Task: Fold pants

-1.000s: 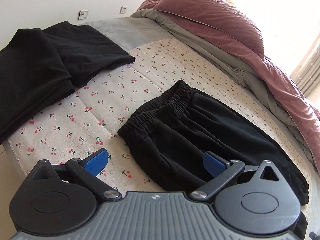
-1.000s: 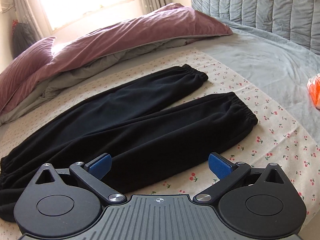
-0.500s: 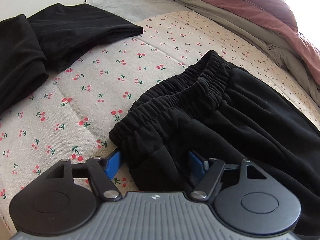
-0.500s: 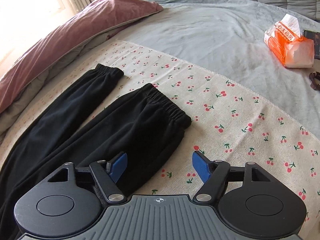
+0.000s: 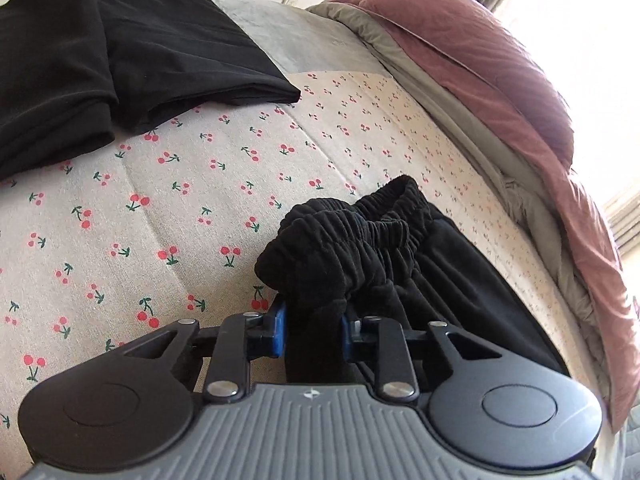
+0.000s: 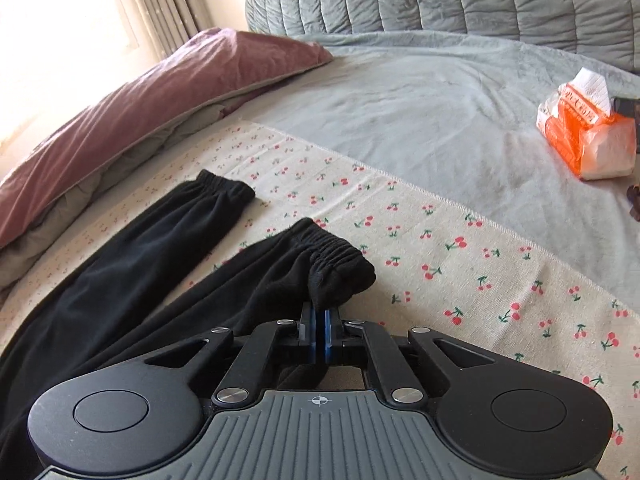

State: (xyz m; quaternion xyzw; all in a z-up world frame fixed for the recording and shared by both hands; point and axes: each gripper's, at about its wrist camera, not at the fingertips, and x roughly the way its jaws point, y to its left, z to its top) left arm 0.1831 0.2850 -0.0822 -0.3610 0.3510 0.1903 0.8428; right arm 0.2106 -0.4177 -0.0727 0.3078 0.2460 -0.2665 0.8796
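Waistband point(image 5: 352, 236) first: through the left wrist camera I am watching the left gripper point(image 5: 313, 330) pinching the near corner of the black pants point(image 5: 460, 296), bunched at 12 o'clock on the cherry-print sheet point(image 5: 160, 200). Through the right wrist camera, the right gripper point(image 6: 320, 330) is squeezing the near cuff point(image 6: 340, 270), jaws almost meeting; the far leg point(image 6: 168, 224) is lying flat at 10 o'clock (unfolded). I am judging both grasps made, no fold laid yet.
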